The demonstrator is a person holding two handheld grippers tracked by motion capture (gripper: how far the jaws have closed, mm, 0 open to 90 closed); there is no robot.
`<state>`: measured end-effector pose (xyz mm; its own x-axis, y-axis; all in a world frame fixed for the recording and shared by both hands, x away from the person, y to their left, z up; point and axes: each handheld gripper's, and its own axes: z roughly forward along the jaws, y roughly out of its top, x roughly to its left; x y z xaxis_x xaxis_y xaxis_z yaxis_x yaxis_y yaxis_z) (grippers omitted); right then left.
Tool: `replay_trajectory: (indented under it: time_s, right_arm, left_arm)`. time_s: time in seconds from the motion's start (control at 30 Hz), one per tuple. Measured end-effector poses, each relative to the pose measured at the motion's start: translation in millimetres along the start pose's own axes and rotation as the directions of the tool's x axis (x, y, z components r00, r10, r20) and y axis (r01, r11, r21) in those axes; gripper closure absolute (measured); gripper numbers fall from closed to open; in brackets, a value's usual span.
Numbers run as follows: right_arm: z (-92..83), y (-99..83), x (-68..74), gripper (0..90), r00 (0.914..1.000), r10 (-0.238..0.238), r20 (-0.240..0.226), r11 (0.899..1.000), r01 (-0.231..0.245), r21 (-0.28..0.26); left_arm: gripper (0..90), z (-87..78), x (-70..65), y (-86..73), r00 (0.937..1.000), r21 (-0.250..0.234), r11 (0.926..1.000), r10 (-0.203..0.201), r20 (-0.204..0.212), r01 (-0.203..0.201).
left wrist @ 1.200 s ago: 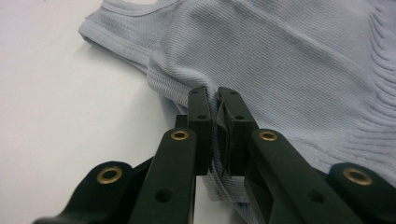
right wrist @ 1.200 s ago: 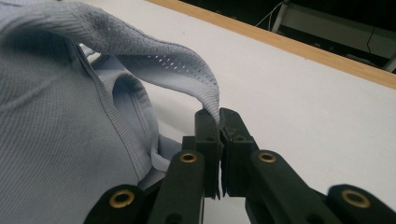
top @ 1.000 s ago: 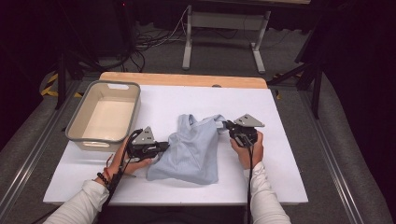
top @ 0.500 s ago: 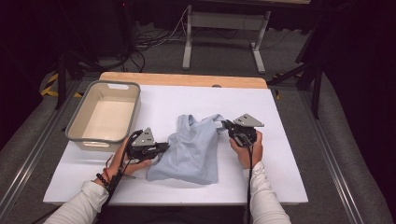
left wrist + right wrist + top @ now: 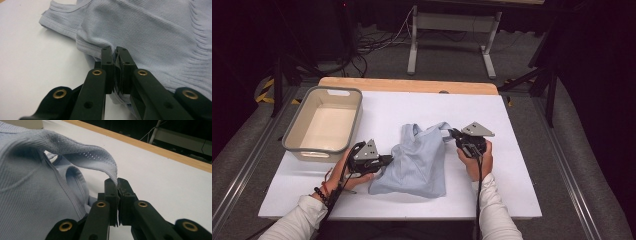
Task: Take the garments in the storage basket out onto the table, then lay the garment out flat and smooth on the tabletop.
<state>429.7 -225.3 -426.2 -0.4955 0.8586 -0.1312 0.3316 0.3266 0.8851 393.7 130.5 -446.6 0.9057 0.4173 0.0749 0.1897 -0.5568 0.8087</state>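
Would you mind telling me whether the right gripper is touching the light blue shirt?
Touching. In the right gripper view the right gripper has its jaws shut on a pulled-up edge of the light blue shirt.

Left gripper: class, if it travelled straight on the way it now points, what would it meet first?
The left gripper is already shut on the edge of the light blue shirt; straight on, it would probably just push into more of that cloth.

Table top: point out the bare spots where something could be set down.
Free: the white table between the wooden edge and the blue garment; the strip right of the right tool; inside the tray. Crowded: around the garment, which both tools clamp, left tool.
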Motion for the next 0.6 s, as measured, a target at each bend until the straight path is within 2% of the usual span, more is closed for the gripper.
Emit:
replay_trajectory:
  time_s: [0.23,0.6]
  right_arm:
    - [-0.9,-0.2,0.1,87.8,1.0,0.0,-0.005,1.0,0.0,-0.003]
    - [-1.5,2.5,1.9,87.8,0.9998,-0.009,-0.017,1.0,0.009,-0.014]
  left_arm:
    - [85.1,1.5,-0.7,0.1,0.9999,0.003,0.9999,0.012,0.001,-0.012]
    - [84.9,-0.4,-3.2,-0.8,0.9999,0.005,0.9999,0.009,0.008,-0.009]
